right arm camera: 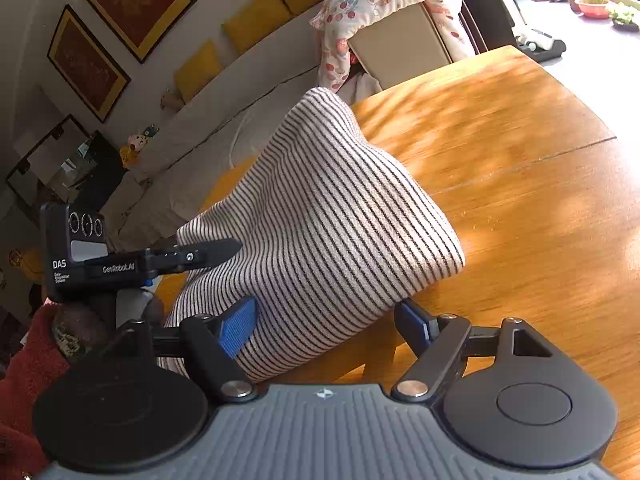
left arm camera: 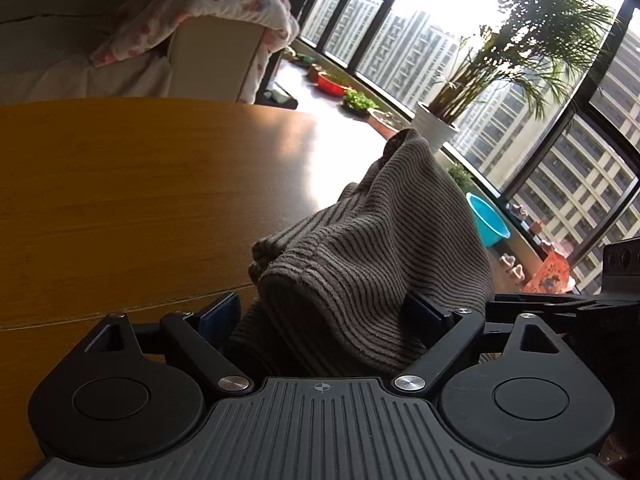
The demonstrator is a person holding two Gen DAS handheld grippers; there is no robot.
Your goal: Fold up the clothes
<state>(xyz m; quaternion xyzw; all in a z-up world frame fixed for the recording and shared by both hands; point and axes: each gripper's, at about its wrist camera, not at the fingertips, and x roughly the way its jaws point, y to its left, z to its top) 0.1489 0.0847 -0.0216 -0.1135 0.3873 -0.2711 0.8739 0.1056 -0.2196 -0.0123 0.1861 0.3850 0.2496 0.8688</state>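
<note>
both hand-held grippers hover low over the desk. the left hand-held gripper and right hand-held gripper stand wide apart, the striped garment bunched between their pads, ungripped.

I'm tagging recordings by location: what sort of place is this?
Most likely a high-rise apartment living room: a long sofa with yellow cushions under framed pictures, a wooden table, and a wide window facing tower blocks.

- My left gripper has its fingers spread wide, fabric draped between them.
- My right gripper likewise: fingers parted, not clamped.
</note>
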